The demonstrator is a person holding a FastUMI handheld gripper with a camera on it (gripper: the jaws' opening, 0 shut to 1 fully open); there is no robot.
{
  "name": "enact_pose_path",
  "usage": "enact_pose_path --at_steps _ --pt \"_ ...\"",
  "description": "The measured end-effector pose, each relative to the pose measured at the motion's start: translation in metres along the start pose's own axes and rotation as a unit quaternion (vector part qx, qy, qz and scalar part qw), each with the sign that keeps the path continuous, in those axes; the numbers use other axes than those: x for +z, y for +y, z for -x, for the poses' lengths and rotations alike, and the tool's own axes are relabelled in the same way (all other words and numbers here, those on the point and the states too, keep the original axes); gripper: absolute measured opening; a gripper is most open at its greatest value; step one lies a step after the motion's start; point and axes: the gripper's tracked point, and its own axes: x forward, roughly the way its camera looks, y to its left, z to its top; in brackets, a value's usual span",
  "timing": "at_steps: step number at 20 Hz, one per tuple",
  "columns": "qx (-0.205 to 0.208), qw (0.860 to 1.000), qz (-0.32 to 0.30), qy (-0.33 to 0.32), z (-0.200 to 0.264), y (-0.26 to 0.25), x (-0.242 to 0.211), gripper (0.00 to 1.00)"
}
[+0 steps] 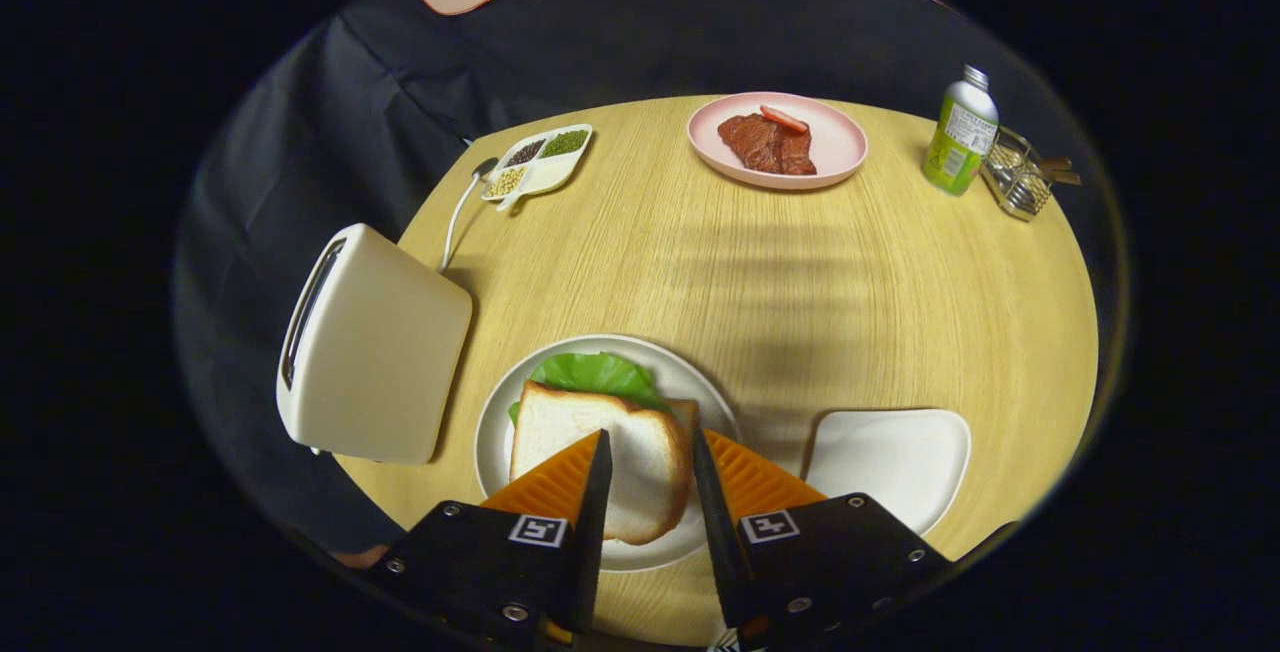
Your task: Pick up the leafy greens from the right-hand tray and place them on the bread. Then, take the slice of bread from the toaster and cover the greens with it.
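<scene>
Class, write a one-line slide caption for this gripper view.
Open tongs hover over the top bread slice covering the leafy greens on the white plate, beside the toaster.

Lighting: bright, overhead; banded soft shadow across round pale wooden table [800, 272]. Focus: sharp centrally. Distortion: strong fisheye curvature toward edges. Glare: mild on cream toaster [375, 347].

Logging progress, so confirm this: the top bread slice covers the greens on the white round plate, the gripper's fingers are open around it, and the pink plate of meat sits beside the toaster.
One thing is off. In the gripper view the pink plate of meat sits across the table, not beside the toaster. The rest stands: the bread slice covers the greens on the white round plate, gripper open around it.
</scene>
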Motion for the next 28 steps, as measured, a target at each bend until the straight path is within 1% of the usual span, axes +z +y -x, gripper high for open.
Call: enact_pose_path --at_steps 2,4,7,10,13,15,16,18,20,24,25,26,28 --pt "0.004 1.0 -0.008 -0.022 0.008 0.002 0.008 0.53" --pt "0.002 0.999 -0.01 -0.049 0.02 0.0 0.02 0.54" --pt "-0.012 0.994 0.011 -0.111 0.05 -0.006 0.049 0.53" --pt "-0.018 0.982 0.045 -0.181 0.087 -0.004 0.081 0.57" --pt "-0.027 0.966 0.056 -0.25 0.126 -0.002 0.112 0.57" --pt "-0.035 0.95 0.061 -0.303 0.16 0.0 0.134 0.58" --pt "-0.043 0.939 0.065 -0.334 0.178 0.0 0.147 0.61" --pt "-0.064 0.911 0.077 -0.399 0.218 -0.002 0.174 0.63" --pt "-0.08 0.885 0.082 -0.451 0.247 0.002 0.19 0.62" --pt "-0.109 0.835 0.085 -0.533 0.319 -0.002 0.204 0.63" --pt "-0.116 0.824 0.084 -0.547 0.329 -0.002 0.206 0.65" --pt "-0.119 0.817 0.084 -0.558 0.338 -0.003 0.208 0.69" --pt "-0.12 0.807 0.078 -0.573 0.345 -0.001 0.212 0.74"
